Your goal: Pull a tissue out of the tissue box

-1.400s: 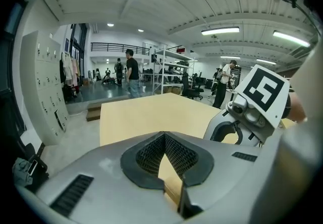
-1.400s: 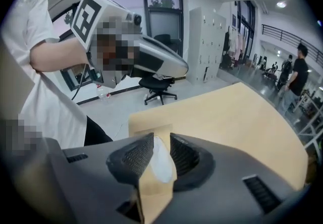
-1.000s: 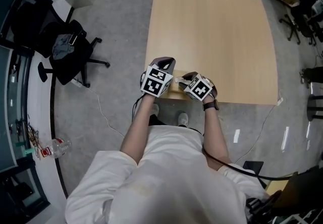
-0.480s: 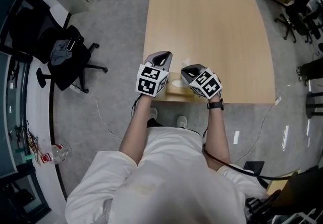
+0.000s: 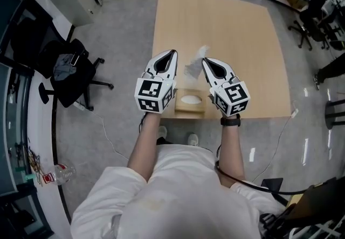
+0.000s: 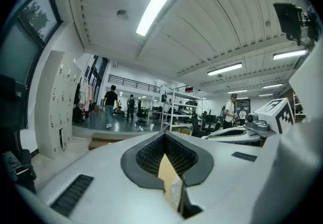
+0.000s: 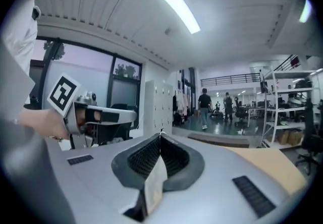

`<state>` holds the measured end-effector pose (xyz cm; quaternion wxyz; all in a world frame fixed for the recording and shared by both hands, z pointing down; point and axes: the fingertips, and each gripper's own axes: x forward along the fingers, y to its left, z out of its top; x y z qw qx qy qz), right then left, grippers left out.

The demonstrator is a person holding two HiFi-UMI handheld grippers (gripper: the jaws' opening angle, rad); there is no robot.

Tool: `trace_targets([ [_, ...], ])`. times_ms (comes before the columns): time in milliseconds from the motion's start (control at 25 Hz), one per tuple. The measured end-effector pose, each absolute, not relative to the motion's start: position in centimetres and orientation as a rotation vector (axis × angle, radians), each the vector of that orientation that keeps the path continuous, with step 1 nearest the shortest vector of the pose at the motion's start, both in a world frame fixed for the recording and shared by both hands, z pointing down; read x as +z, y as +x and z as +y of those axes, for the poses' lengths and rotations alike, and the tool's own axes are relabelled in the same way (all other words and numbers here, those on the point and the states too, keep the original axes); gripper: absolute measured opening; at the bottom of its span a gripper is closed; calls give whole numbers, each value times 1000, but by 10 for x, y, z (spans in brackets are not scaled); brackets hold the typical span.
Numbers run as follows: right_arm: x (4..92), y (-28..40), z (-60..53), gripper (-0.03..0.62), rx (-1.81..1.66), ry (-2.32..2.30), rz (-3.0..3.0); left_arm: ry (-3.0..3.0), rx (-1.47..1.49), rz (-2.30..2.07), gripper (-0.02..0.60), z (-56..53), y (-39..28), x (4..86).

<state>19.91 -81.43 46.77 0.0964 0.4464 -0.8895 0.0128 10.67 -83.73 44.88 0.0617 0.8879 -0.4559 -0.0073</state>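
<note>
Box (image 5: 190, 112) sits at the near edge of the table (image 5: 226, 22). Both grippers have risen. Left gripper (image 5: 172, 53) has its fingers closed and empty. Right gripper (image 5: 206, 62) fingers pinch the tissue (image 5: 195, 65), now lifted above the box and apparently pulled free.

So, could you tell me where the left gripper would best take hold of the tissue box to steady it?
Probably by two opposite side walls, coming straight down from above. The tissue box lies flat at the near edge of the table with its oval opening facing up, so the jaws should straddle it clear of that opening. I cannot tell whether the left gripper opens wide enough.
</note>
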Motion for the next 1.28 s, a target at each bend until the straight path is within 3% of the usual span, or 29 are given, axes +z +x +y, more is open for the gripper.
trace_targets([
  [600,363,220,-806,2,-352,1683,-2644,2801,-175,-1484,0,-832,122,387],
  [1040,360,229,-807,2,-345,1745,-2611,2803,-173,-1475,0,-833,124,383],
  [1280,373,258,-810,2,-174,1869,-2551,2827,-166,-1393,0,-826,133,385],
])
